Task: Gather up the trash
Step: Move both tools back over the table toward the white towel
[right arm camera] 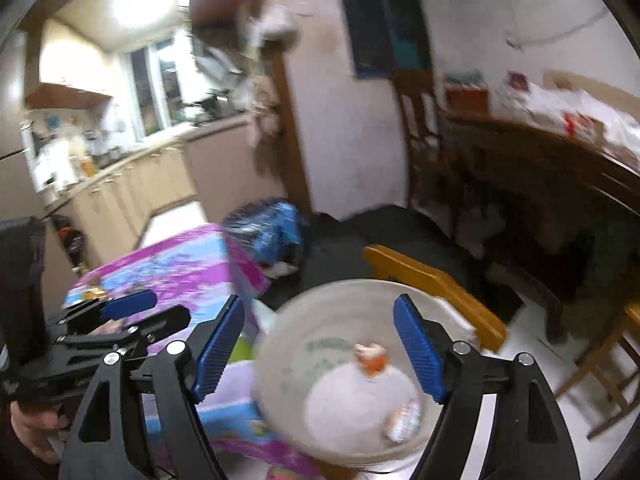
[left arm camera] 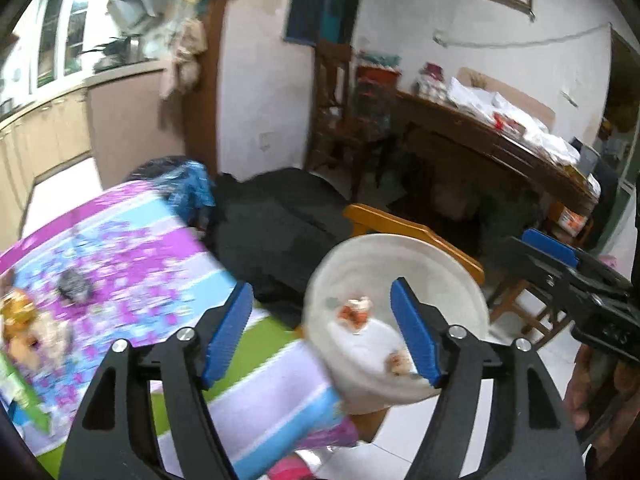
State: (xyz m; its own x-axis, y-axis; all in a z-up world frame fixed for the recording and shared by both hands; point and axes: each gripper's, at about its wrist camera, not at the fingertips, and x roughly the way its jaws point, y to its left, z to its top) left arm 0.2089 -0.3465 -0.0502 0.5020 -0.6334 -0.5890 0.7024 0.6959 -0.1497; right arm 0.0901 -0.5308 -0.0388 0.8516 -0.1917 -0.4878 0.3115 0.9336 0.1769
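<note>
Both views are blurred, so small details are hard to read. The left tool (left arm camera: 324, 322) has its two blue fingers wide apart and nothing is between them. The right tool (right arm camera: 324, 350) also has its fingers wide apart and it holds nothing.

In front of both tools there is a white bowl (left arm camera: 472, 304) (right arm camera: 280, 360). It stands at the corner of the desk (left arm camera: 132, 256) (right arm camera: 180, 268), which has a cloth with purple, blue and green stripes. The bowl seems to hang a little over the desk edge, but the blur does not allow me to be sure. Inside the bowl lie small pieces of trash: an orange and white scrap (left arm camera: 356, 314) (right arm camera: 372, 358) near the middle and another scrap (left arm camera: 400, 362) (right arm camera: 404, 420) near the rim on the near side.

In the left view, a dark crumpled piece (left arm camera: 74, 284) lies on the cloth toward the left edge of the desk, and something yellow and brown (left arm camera: 20, 320) lies beside the same edge; I cannot tell what it is.

Beyond the far corner of the desk stands a bag with blue plastic (left arm camera: 188, 188) (right arm camera: 272, 228). A yellow wooden chair (left arm camera: 416, 236) (right arm camera: 432, 280) is just behind the bowl, on the floor.
</note>
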